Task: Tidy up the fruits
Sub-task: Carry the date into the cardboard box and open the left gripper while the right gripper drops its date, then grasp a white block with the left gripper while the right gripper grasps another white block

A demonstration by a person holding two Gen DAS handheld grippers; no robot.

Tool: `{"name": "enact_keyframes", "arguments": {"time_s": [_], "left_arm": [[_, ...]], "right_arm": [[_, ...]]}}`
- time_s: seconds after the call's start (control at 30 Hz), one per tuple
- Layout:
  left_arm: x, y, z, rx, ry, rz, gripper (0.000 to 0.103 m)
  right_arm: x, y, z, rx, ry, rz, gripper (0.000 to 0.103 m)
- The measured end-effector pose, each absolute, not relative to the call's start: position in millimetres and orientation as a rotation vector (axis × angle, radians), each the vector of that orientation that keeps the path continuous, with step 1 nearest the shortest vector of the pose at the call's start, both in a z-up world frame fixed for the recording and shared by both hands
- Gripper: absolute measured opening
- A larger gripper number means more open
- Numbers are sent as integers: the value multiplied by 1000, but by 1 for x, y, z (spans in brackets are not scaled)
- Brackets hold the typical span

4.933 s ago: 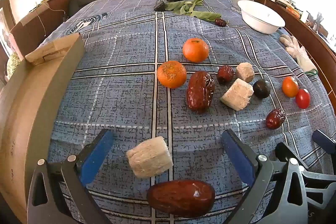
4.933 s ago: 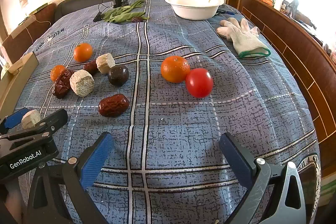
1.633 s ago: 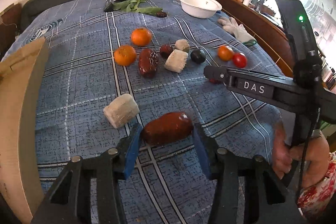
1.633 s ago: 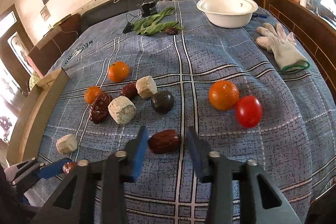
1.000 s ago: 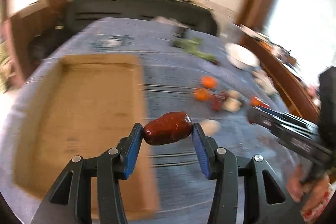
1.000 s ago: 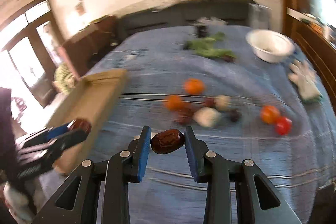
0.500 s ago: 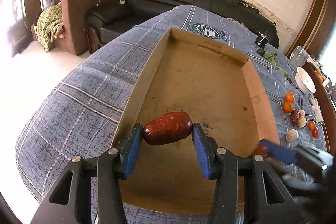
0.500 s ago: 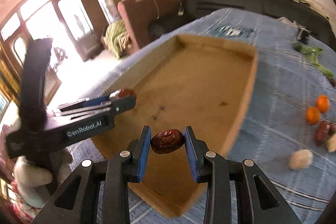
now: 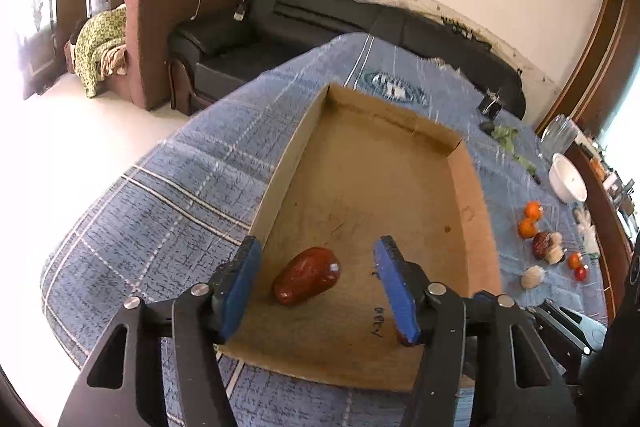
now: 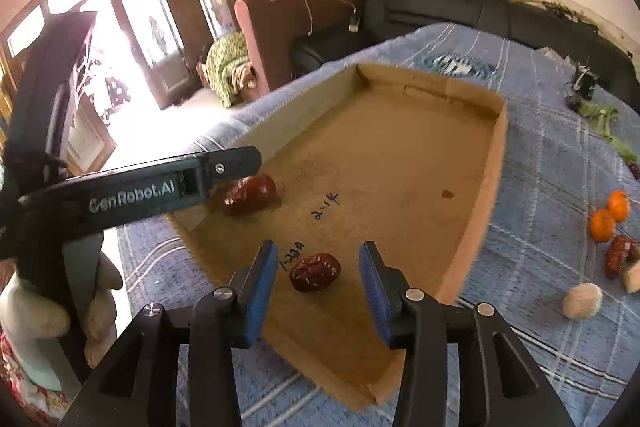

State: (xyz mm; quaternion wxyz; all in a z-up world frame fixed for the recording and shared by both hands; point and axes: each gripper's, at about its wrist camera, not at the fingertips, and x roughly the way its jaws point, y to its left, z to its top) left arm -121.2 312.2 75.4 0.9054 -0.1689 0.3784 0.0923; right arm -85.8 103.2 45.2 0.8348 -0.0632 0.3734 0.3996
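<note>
Left gripper (image 9: 318,289) gapes wide, empty; big date (image 9: 307,275) lies on box (image 9: 472,211) floor near its left wall. Right gripper (image 10: 318,291) likewise spread, empty; small date (image 10: 315,271) rests by box's near edge.

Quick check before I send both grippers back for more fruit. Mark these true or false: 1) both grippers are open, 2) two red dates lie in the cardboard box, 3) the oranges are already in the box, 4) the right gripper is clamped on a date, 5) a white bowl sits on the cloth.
1) True: the left gripper and right gripper both stand open.
2) True: the larger date and the wrinkled date lie on the floor of the cardboard box.
3) False: the oranges sit on the blue cloth, outside the box.
4) False: its jaws stand clear of the wrinkled date.
5) True: the white bowl sits at the far end.
</note>
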Motion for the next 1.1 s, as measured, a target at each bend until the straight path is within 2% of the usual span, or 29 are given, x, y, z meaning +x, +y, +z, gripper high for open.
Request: {"name": "enact_keyframes", "arguments": {"time_s": [0.13, 0.3, 0.57, 0.73, 1.1], "left_arm": [[-124, 292, 95, -339, 748, 140, 62], [-115, 242, 105, -289, 753, 9, 67], [-71, 121, 79, -147, 861, -258, 68], [-43, 83, 50, -86, 925, -301, 67], [-12, 51, 23, 13, 955, -324, 67]], "right_arm": [[-93, 59, 59, -77, 751, 810, 56], [-85, -32, 60, 39, 744, 672, 59], [-29, -154, 38, 213, 817, 367, 59], [2, -164, 31, 278, 855, 365, 59], [49, -147, 6, 270, 891, 305, 59]]}}
